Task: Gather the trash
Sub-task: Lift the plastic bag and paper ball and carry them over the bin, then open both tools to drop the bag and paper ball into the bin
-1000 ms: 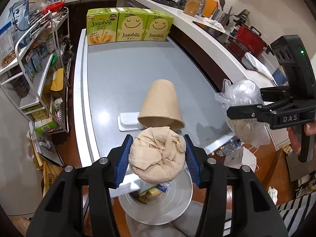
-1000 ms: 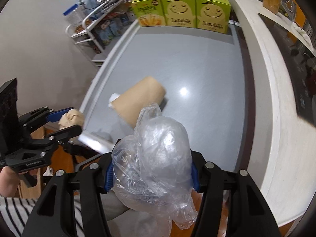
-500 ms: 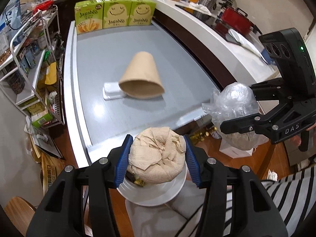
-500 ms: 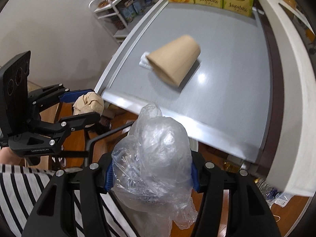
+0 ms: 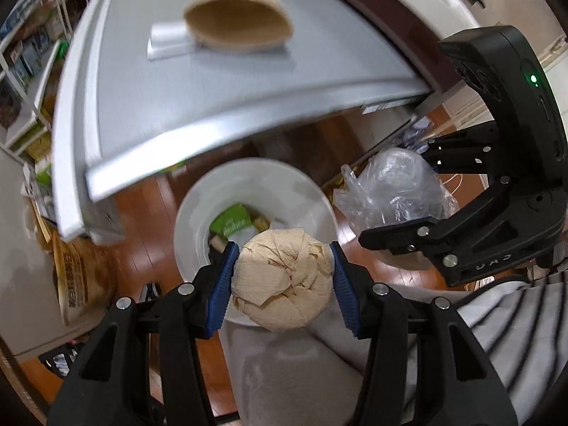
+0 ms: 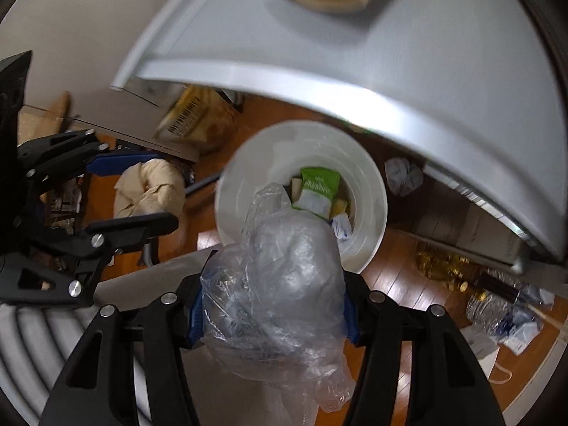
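My left gripper (image 5: 282, 285) is shut on a crumpled brown paper ball (image 5: 284, 280), held over the near rim of a white round bin (image 5: 198, 209) on the floor. My right gripper (image 6: 273, 310) is shut on a scrunched clear plastic bag (image 6: 284, 277), also above the white bin (image 6: 369, 184), which holds green and white wrappers (image 6: 317, 188). Each gripper shows in the other's view: the right one (image 5: 408, 209) with its bag to the right, the left one (image 6: 142, 195) with its paper ball to the left. A brown paper cup (image 5: 241, 10) lies on its side on the grey table (image 5: 142, 81).
The table's metal front edge (image 6: 319, 81) overhangs the bin's far side. A white flat packet (image 5: 167, 41) lies beside the cup. A brown paper sack (image 5: 78, 277) stands left of the bin. Bottles and loose wrappers (image 6: 497, 305) lie on the wooden floor at right. A person's striped sleeve (image 5: 514, 326) is near.
Both grippers have dropped from table height to below the table edge and tilted downward, still holding the paper ball and the plastic bag. The bin now fills the middle of both views.
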Tool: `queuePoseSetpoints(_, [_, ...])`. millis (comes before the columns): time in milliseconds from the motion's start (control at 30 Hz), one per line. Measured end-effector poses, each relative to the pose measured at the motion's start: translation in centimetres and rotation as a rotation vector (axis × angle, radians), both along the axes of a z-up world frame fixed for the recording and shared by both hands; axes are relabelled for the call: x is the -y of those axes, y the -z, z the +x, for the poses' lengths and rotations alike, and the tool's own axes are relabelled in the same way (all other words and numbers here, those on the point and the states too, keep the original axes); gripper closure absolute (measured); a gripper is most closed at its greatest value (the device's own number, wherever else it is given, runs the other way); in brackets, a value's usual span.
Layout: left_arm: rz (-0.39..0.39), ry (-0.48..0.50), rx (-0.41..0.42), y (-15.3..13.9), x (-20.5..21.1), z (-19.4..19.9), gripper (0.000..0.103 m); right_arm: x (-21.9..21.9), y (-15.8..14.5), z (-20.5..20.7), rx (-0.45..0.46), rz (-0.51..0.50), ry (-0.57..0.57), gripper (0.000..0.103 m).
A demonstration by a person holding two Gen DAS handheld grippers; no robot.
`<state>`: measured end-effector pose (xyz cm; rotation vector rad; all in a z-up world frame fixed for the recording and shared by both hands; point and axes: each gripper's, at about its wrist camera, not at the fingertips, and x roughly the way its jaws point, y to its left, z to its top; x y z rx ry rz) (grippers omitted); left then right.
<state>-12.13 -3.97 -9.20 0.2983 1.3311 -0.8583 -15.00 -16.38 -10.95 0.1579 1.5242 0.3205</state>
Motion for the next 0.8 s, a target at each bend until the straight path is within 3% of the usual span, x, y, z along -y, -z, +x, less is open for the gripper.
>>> queuePoseSetpoints(167, [0.047, -0.015, -0.026, 3.1, -0.2, 0.3, 0.051, 0.4, 2.8, 0.5, -0.031, -0.014, 0.069, 0.047])
queuePoseSetpoints(333, [0.068, -0.031, -0.030, 4.9, -0.5, 1.1, 0.051, 1.5, 5.1, -0.2, -0.058, 0.033, 0.199, 0.047])
queuePoseSetpoints(733, [0.087, -0.031, 0.001, 5.2, 0.3, 1.7, 0.050, 1.1, 4.9, 0.9, -0.036, -0.024, 0.224, 0.045])
queuePoseSetpoints(800, [0.080, -0.024, -0.008, 5.1, 0.3, 1.7, 0.035, 1.2, 4.8, 0.9, -0.037, -0.028, 0.220, 0.038])
